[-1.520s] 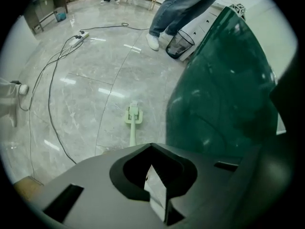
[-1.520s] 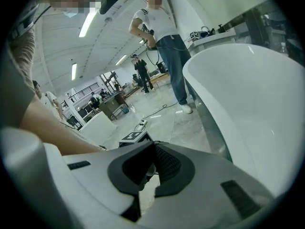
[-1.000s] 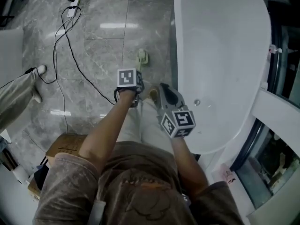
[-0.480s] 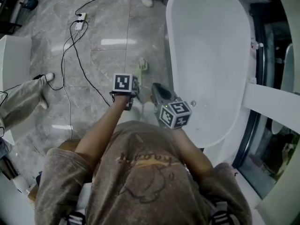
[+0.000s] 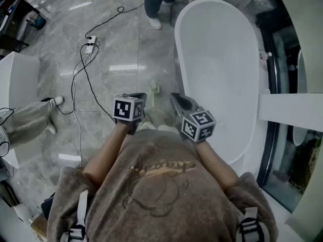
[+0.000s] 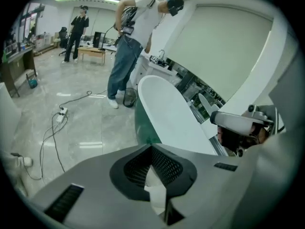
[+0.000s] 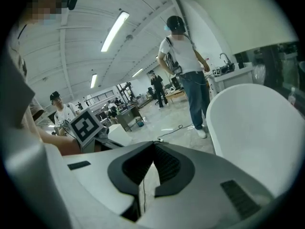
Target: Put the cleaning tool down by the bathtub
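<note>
My left gripper [image 6: 151, 148] has its jaws together, with nothing between them; on the right gripper [image 7: 153, 144] the jaws also meet at the tips and hold nothing. The cleaning tool [image 5: 154, 88] lies on the floor [image 5: 111, 49], apart from both grippers, at about 12 o'clock from them in the head view. It is just beside the bathtub [image 5: 217, 64], which stands at its 3 o'clock.

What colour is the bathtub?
The bathtub is white, clearest in the head view.

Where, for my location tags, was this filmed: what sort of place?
Probably a lab hall with a mock bathroom, not a home: a freestanding bathtub on open tiled floor, a power strip, and desks beyond.
</note>
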A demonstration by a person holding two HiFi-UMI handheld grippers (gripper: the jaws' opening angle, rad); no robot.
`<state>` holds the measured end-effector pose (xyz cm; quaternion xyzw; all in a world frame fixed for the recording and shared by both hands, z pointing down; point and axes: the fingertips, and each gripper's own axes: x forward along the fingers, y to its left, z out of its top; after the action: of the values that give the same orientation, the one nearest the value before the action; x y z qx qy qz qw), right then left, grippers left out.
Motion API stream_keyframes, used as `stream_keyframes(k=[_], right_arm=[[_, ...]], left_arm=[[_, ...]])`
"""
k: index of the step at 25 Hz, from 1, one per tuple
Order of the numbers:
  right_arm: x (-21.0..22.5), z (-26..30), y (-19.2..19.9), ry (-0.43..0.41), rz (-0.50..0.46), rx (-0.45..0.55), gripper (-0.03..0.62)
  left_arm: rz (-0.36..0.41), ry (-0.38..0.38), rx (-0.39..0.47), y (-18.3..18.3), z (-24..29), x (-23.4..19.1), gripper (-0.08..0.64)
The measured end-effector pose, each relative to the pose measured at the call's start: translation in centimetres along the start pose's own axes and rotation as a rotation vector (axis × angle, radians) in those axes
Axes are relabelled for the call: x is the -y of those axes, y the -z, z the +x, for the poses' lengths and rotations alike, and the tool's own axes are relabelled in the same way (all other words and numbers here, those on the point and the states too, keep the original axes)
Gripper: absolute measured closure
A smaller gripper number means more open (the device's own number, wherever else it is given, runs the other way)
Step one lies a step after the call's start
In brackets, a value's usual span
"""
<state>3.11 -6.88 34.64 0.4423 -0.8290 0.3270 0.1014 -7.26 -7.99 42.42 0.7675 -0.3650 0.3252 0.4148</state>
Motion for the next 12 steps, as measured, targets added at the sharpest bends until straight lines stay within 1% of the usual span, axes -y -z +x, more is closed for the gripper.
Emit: stream_keyframes(k=[3,7,10,12], right_arm=[[-0.5,-1.1,-1.5,-0.007,-0.042,0.016,0.592],[-1.7,-2.4,-3.7,-0.031,-0.115,0.051,0.592],[-2.9,-3.2,-5.1,-0.061,-0.155,0.078,0.592],[-4.0,-3.6,-6.0,-0.085,-0.171,0.096,0.592]], left_arm=[[0.084,0.027,0.064,-1.7,-2.2,1.1,0.560],[0.131,0.064,0.140,-3.2,-5.0,2.4,0.560],[0.167,0.086,0.222,-4.6,-7.1,3.5,0.560],[0.192,0.103,0.291,-5.5,-8.5,4.1,0.560]])
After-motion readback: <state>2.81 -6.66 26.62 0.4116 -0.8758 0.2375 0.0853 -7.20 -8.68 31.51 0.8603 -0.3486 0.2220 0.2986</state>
